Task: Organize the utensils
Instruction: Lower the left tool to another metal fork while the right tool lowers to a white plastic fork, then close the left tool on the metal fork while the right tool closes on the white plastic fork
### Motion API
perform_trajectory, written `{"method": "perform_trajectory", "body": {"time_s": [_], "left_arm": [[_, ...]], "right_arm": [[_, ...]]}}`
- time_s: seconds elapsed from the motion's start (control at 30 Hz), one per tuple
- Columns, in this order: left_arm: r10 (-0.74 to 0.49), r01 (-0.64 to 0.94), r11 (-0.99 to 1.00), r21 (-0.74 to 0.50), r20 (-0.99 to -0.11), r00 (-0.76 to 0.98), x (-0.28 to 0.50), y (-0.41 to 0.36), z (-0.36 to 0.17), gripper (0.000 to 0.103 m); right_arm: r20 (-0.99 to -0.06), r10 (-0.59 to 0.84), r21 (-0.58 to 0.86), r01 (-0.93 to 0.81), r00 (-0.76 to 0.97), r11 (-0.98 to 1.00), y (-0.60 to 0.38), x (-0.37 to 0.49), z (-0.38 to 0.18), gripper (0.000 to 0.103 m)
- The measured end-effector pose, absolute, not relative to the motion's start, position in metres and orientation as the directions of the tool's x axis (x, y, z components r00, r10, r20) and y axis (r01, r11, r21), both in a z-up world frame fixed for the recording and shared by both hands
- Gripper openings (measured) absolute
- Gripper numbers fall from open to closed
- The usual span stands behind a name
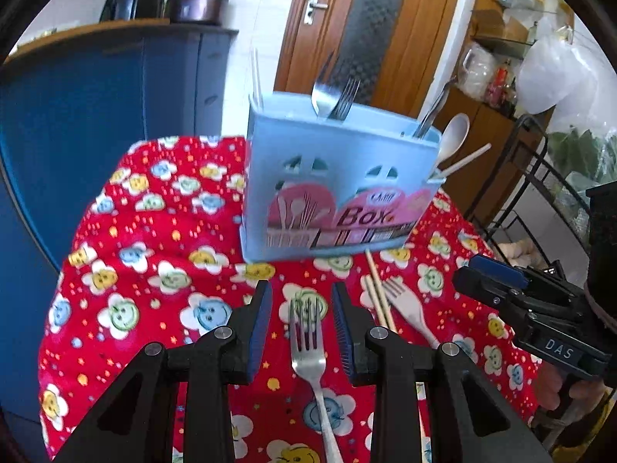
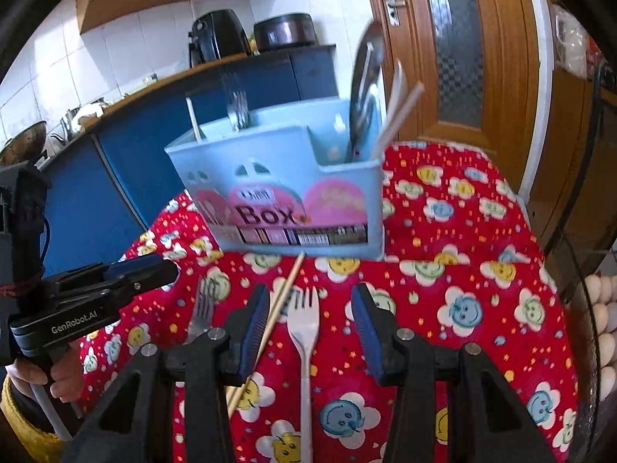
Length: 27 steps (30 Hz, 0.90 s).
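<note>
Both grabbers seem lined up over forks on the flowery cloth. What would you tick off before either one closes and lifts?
1. Left gripper open, jaws either side of the metal fork: ok.
2. Right gripper open, white plastic fork between its jaws: ok.
3. Right grab free of neighbours: not ok; a wooden chopstick lies slanted right by the right gripper's left finger and could get caught.
4. Jaws low enough to grip: cannot tell from these views.
5. Blue utensil box upright on the cloth with room inside: ok; the compartments hold cutlery but show open space.
6. Grippers apart from each other: ok.
</note>
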<state>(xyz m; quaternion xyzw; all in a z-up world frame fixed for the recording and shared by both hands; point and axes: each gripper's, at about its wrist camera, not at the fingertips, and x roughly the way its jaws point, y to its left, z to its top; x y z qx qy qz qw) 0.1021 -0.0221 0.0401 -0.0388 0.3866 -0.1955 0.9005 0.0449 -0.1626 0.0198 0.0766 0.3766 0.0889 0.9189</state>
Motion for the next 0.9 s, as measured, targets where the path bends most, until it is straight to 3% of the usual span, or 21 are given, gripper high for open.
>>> {"method": "perform_trajectory", "body": {"time_s": [0.37, 0.7, 0.8, 0.9], "left_arm": [[-0.379, 0.319, 0.918, -0.234, -0.750, 0.542, 0.115, -0.026, 0.003, 0.032], [-0.407, 0.349, 0.903, -0.251, -0.760, 0.507, 0.119, -0.033, -0.011, 0.032], [-0.421, 0.360, 0.896, -0.260, -0.757, 0.500, 0.119, -0.036, -0.011, 0.024], [-0.423, 0.366, 0.894, -0.259, -0.754, 0.502, 0.118, -0.039, -0.010, 0.023]], "right_arm": [[-0.739, 0.257, 0.252, -0.099, 0.622, 0.963, -0.169, 0.059, -0.010, 0.046], [-0.761, 0.293, 0.289, -0.102, 0.579, 0.952, -0.171, 0.071, -0.023, 0.034], [-0.760, 0.314, 0.306, -0.113, 0.569, 0.945, -0.169, 0.073, -0.023, 0.031], [-0.761, 0.331, 0.314, -0.131, 0.558, 0.941, -0.166, 0.075, -0.023, 0.028]]}}
